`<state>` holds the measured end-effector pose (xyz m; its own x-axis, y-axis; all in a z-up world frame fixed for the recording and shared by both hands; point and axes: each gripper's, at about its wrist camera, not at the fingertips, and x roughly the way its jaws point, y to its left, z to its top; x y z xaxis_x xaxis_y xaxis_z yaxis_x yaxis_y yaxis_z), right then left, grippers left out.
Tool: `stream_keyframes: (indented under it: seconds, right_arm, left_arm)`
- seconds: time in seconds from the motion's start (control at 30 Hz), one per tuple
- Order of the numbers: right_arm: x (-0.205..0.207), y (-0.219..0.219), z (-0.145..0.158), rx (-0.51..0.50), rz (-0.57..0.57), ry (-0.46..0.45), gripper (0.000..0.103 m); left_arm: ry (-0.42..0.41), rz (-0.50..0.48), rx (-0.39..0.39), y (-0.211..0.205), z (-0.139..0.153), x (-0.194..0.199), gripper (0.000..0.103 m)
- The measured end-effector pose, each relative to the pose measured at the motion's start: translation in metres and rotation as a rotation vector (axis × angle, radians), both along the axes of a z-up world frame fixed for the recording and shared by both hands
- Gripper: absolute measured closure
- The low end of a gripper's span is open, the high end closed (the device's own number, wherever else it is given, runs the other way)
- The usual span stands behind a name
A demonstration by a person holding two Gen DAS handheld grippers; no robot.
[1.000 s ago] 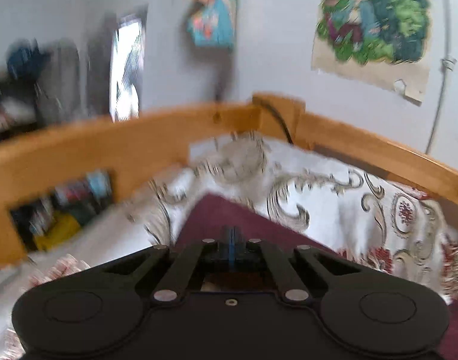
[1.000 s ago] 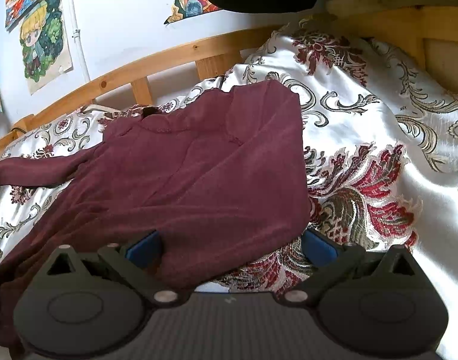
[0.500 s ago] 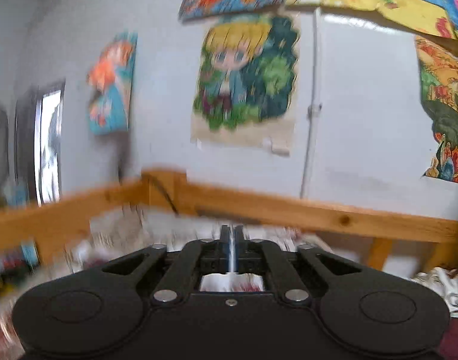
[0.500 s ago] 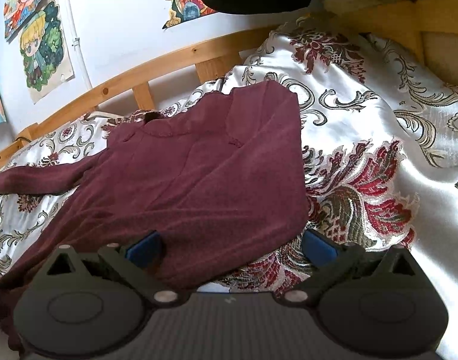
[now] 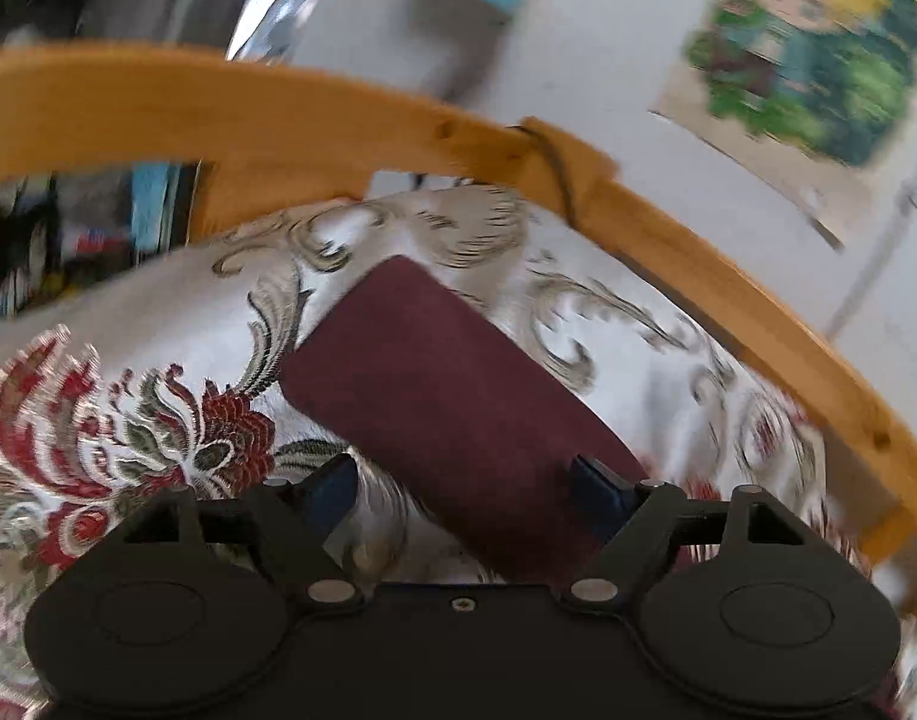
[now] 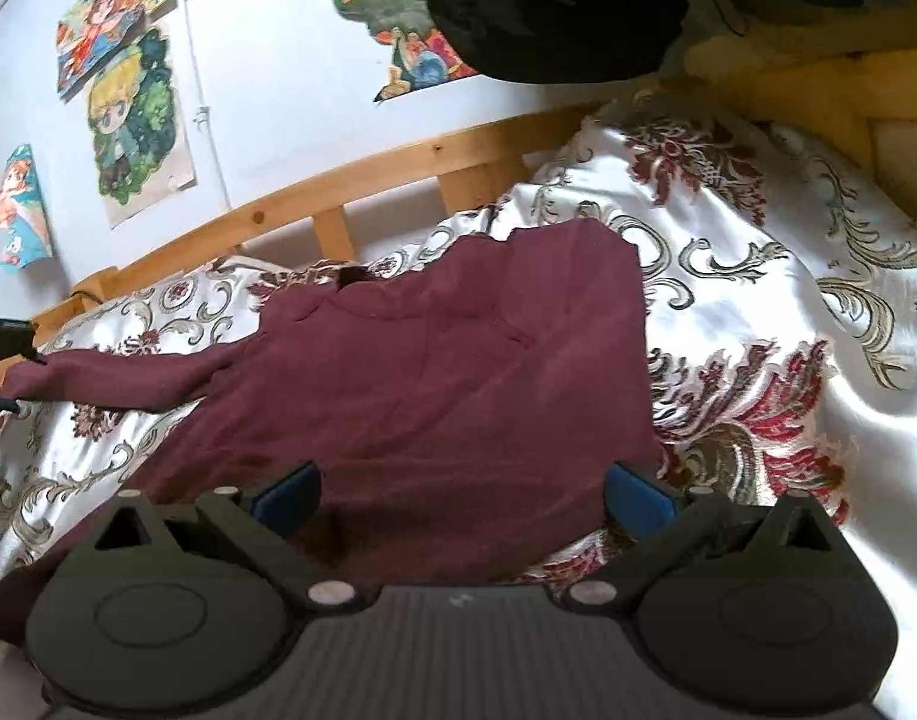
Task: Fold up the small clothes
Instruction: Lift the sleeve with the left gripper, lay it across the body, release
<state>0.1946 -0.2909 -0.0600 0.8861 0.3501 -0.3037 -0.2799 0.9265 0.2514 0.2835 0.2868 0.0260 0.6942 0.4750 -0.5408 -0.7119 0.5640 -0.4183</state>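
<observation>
Lying on one bedspread [image 6: 758, 312]: one maroon sweater [image 6: 428, 390], two spread hand-held grippers [image 5: 464, 492] [image 6: 461, 489].

1. Walls [image 6: 290, 90]: pale, bearing several cartoon posters [image 6: 135, 126].
2. Bed frame [image 6: 362, 186]: light wood rails.
3. Bedspread [image 6: 758, 312]: white satin, red and grey floral scrolls.
4. Lighting: daylight.

The left hand-held gripper [image 5: 464, 489] is a matte black plastic body with two rounded lobes, each stamped with a shallow disc. Black linkage arms hinge on silver rivets, a small screw sits at the centre, and the fingers [image 5: 596, 489] end in dark blue pads. The right hand-held gripper [image 6: 461, 492] matches it, though its near deck is ribbed grey and its pads [image 6: 641, 495] brighter blue.
</observation>
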Motion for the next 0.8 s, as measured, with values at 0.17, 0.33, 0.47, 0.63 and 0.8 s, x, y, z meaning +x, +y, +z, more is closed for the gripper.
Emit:
stream_keyframes:
  seconds: [0.17,0.33,0.47,0.63,0.8]
  right_arm:
    - [0.0,0.003,-0.002,-0.008,0.004,0.006,0.0]
    - [0.001,0.002,-0.003,-0.005,0.002,0.012,0.0]
    - [0.001,0.002,-0.003,-0.005,0.001,0.007,0.0]
    - [-0.001,0.001,-0.001,-0.006,0.002,-0.004,0.0]
    - [-0.002,0.0,0.001,-0.01,-0.008,-0.014,0.0]
  left_arm:
    - [-0.06,0.096,-0.017,0.007,0.001,0.0,0.092]
    - [-0.047,0.091,0.105,-0.02,0.013,-0.001,0.098]
    - [-0.054,0.036,0.272,-0.058,0.031,0.001,0.098]
    - [-0.199,-0.15,0.409,-0.115,0.068,0.002,0.098]
    - [-0.322,-0.525,0.512,-0.182,0.095,0.011,0.098]
